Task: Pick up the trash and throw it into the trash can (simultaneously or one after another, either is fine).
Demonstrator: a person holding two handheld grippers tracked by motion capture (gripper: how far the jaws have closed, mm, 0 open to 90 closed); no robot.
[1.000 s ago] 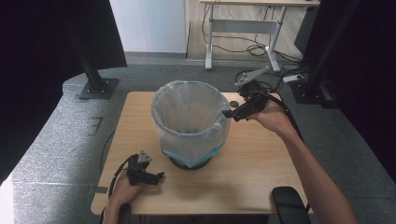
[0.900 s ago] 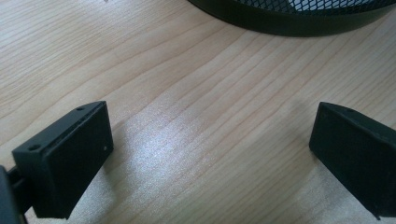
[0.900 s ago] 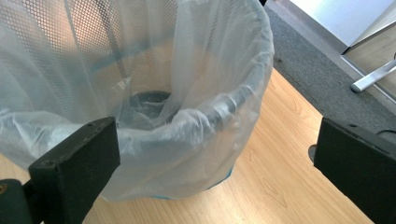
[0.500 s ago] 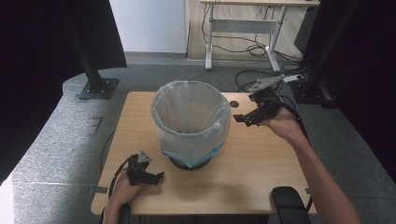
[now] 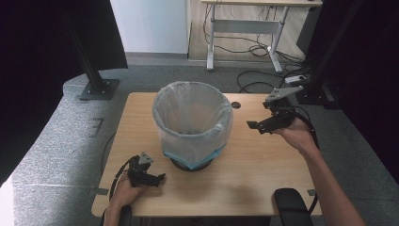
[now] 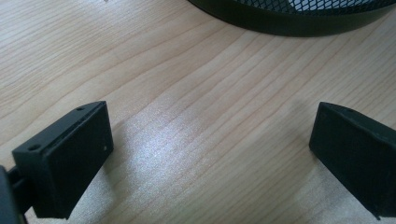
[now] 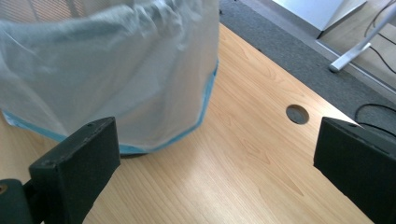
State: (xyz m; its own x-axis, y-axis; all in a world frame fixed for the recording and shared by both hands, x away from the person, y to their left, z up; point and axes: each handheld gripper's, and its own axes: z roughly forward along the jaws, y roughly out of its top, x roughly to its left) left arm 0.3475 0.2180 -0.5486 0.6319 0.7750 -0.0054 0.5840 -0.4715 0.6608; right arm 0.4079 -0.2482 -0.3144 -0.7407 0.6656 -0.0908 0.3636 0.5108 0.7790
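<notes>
Two claws were in play, both with jaws spread wide and nothing between them. Left claw [image 5: 159,178] sat low at the near-left corner of the worktop [image 5: 263,179], held by the person's left hand [image 5: 123,192], resting on or just above the wood; can't tell which. In the left gripper view its jaws framed bare wood grain, with the black mesh base of the bin [image 6: 299,18] across the top edge, near but apart from the jaw tips.

Right claw [image 5: 254,126] hung above the right side of the worktop, held by the right hand [image 5: 295,134], jaws pointing left toward the bin, clearly apart from it. Grey three-cornered plate [image 5: 282,92] sat on top of it. In the right gripper view the jaws framed the bag's side and the wood past it.

Bin [image 5: 192,123] stood upright around the middle of the worktop, slightly toward the far edge. Translucent white bag [image 5: 207,136] lined it, folded over the rim and draped down the outside; blue hem [image 7: 205,100] ran around the lower wall, stopping short of the base. Bin's inside looked empty as far as the high view showed.

Cable hole [image 5: 235,105] sat near the far edge, right of the bin.
</notes>
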